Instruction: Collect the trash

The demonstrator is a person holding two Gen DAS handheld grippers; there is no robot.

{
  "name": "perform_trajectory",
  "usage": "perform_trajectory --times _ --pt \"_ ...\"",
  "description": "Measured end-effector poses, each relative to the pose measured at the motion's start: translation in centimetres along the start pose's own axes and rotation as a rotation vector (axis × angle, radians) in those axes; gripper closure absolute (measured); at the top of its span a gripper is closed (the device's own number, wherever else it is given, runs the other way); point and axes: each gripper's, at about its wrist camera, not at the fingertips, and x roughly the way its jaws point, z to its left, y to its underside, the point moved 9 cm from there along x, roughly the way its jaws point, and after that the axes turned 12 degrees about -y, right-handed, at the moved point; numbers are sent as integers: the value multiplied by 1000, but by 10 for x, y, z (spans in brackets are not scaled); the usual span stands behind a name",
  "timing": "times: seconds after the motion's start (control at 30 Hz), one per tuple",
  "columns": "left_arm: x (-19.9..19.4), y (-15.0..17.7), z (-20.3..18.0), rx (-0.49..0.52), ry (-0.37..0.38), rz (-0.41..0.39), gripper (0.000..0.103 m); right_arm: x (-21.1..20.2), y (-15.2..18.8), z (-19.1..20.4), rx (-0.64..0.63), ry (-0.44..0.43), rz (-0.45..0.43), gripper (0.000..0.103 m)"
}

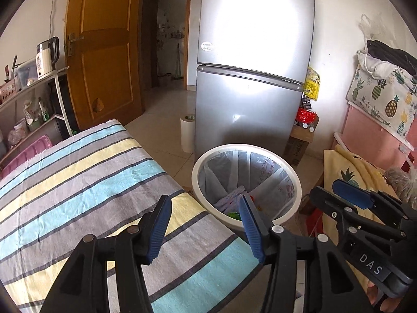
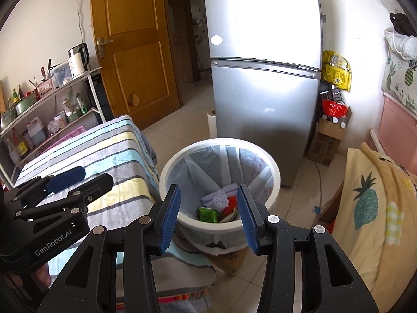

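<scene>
Both tongs stand apart and empty — the left tongs (image 1: pixel 206 224) over the near edge of the striped cloth-covered table (image 1: pixel 86 172), the right tongs (image 2: pixel 208 216) above the round white plastic bin (image 2: pixel 169 172). Inside its clear liner lie a green wrapper (image 2: pixel 207 214), a lilac cloth (image 2: pixel 216 198) and red scraps (image 2: pixel 230 204), right of the table.

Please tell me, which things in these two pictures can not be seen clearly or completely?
- Left wrist view: most of the trash in the white bin is hidden by its near rim and the left gripper.
- Right wrist view: the bin's base is hidden behind the right gripper.
- Both views: glare washes out the fridge door.
- Bottle labels on the shelf are too small.
</scene>
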Motion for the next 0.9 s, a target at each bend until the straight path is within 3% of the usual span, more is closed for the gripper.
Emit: perform_trajectory --times 0.5,0.9 --pt "-13 19 10 -4 -75 -15 49 -17 16 7 14 3 -39 57" --pt "-13 21 15 -16 -79 -16 49 -17 21 13 9 11 -41 57"
